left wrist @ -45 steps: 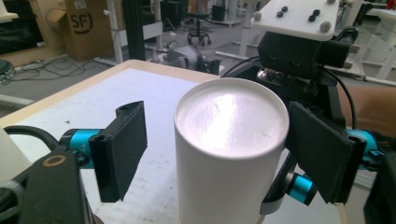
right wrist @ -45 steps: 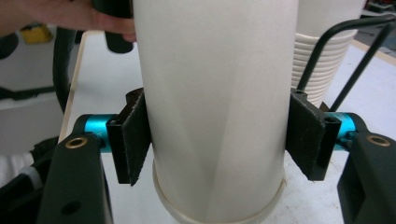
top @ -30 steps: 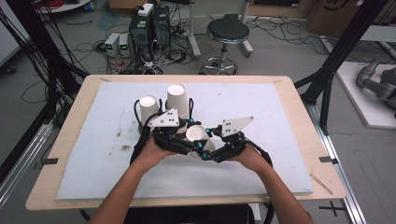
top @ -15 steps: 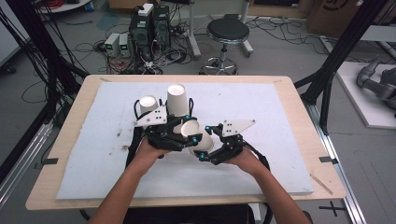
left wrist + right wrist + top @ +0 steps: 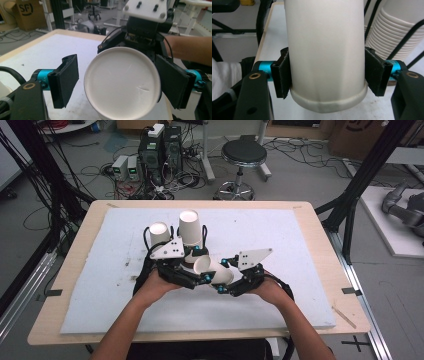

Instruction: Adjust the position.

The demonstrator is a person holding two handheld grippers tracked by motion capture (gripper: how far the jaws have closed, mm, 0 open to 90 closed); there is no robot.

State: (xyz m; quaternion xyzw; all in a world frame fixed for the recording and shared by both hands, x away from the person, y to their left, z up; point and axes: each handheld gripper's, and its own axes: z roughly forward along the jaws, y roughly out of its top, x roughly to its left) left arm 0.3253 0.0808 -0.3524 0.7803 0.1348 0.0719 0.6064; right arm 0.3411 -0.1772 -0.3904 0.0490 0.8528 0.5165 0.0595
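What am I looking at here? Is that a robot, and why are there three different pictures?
No robot arm here: a person sits at a table and holds a hand-held grasping tool in each hand. The wide picture comes from a camera above the table. The other two come from small cameras riding on each tool, looking along its two black jaws.

A white board covers the table, and two stacks of cups stand upside down on it.

The right tool grips a single paper cup near its rim; its jaws have just been closing on it. The left tool has just been opening its jaws; the cup's base sits between them, with a gap at one jaw.
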